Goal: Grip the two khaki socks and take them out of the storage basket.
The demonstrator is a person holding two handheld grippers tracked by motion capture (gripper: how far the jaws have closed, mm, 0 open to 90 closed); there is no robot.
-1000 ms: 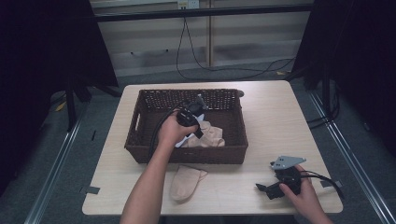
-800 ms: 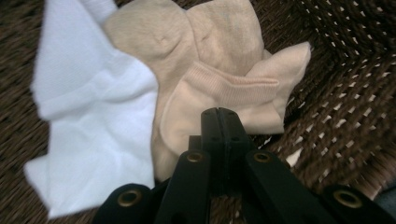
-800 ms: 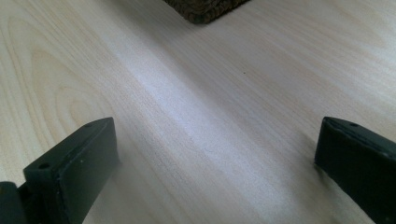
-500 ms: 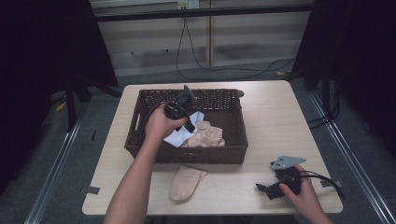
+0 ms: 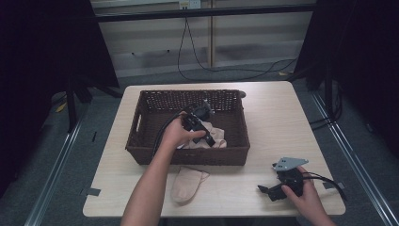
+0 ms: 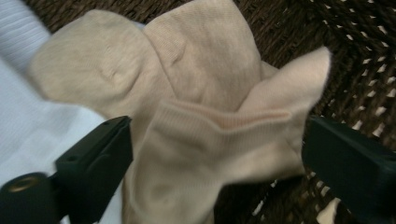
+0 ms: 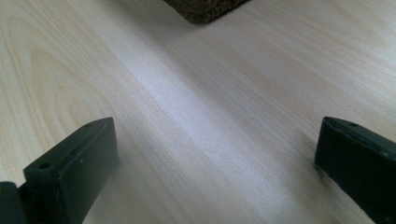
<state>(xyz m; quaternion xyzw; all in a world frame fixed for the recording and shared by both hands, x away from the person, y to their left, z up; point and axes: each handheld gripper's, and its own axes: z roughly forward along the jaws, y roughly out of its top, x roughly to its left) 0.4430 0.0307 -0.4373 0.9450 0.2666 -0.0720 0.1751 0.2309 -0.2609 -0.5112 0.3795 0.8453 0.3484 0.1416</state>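
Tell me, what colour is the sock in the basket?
Beige sock; left gripper view shows it best.

Left gripper (image 5: 207,136) over basket (image 5: 141,141) sock (image 5: 214,141)

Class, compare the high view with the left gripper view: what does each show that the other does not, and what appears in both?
High view alone: the light wooden table, a beige sock lying flat on it in front of the basket, and the right gripper resting open near the table's corner.

Left gripper view alone: the left gripper, its black jaws just opened, straddling the cloth without pressing.

Both: the dark woven wicker basket, the crumpled beige sock and white cloth inside.
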